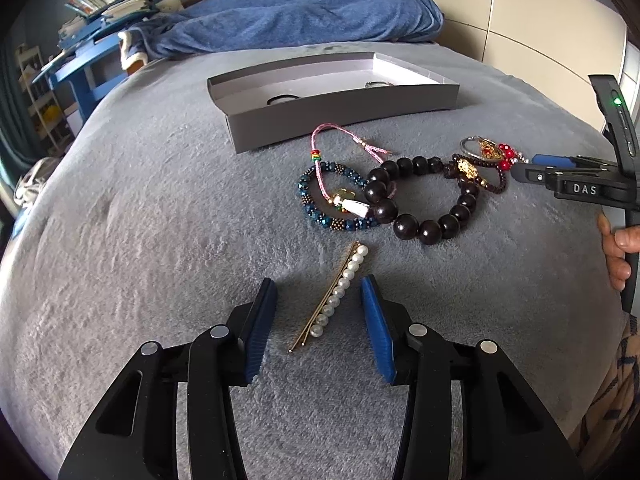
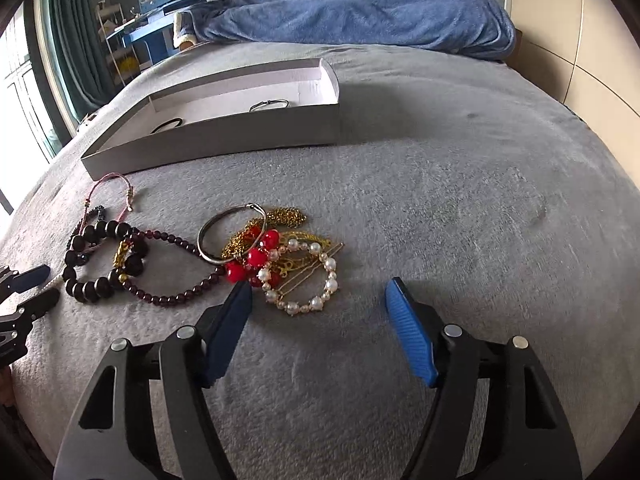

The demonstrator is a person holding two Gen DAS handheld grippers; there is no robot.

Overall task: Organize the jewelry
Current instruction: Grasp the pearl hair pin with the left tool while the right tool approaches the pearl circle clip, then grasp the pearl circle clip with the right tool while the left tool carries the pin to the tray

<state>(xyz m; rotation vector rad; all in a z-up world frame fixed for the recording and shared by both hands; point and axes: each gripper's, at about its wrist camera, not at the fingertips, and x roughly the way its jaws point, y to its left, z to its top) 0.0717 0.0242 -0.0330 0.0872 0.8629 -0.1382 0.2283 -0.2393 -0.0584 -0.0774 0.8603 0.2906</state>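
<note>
A pearl hair pin point(image 1: 336, 300) lies on the grey blanket between the open fingers of my left gripper point(image 1: 320, 292). Beyond it lie a blue beaded bracelet point(image 1: 320, 216), a pink cord bracelet point(image 1: 320, 160) and a large dark bead bracelet point(image 1: 420, 200). My right gripper point(image 2: 320, 292) is open and empty just in front of a heap with red beads point(image 2: 256, 258), a pearl ring piece point(image 2: 308, 284), gold chains and a silver bangle point(image 2: 224, 236). A grey shallow box point(image 1: 344, 112) stands behind, holding a silver bangle point(image 2: 270, 105) and a dark ring point(image 2: 168, 124).
A blue blanket point(image 2: 360, 12) lies bunched at the far end of the bed. A blue shelf with books point(image 1: 104, 8) stands at the far left. A beige wardrobe point(image 2: 580, 40) is on the right. The right gripper also shows in the left wrist view point(image 1: 520, 166).
</note>
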